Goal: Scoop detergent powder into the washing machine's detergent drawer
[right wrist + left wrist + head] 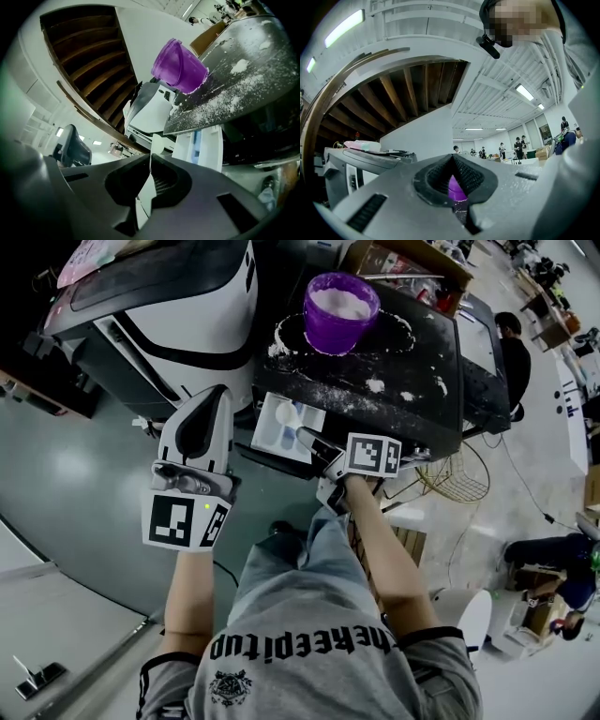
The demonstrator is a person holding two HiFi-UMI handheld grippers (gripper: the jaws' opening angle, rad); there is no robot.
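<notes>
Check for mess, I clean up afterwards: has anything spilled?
Yes. White powder is scattered in clumps and streaks across the dark machine top around the purple bucket, well outside the open drawer.

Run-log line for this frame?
left tongs: shut, empty | right tongs: shut on white plastic scoop | scoop: at open white detergent drawer | purple plastic tub: on dark washer
</notes>
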